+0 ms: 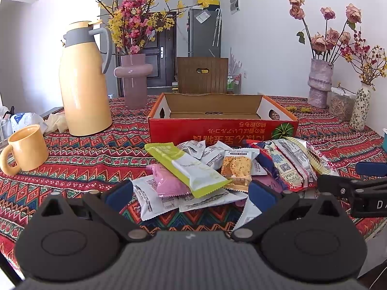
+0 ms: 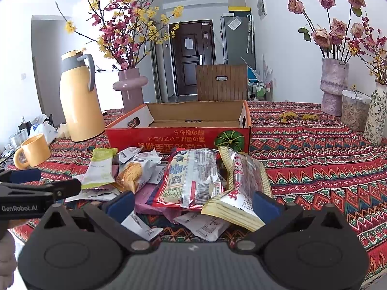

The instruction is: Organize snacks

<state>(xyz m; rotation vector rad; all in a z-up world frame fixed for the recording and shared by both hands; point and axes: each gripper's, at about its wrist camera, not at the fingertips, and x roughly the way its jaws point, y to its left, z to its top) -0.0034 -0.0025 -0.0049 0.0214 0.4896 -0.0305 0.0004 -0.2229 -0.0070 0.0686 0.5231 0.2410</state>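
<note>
Both the left gripper [image 1: 191,193] and right gripper [image 2: 193,201] gape wide, blue-padded, holding nothing. Crinkly foil and plastic snack packets [image 1: 217,169] lie heaped just ahead of their fingertips; beyond stands the shallow red cardboard box [image 1: 222,130] on patterned woven cloth [image 1: 84,149].

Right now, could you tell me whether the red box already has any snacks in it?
Empty as far as shown: the box is open-topped with bare cardboard floor, and the snacks lie piled on the tablecloth in front.
</note>
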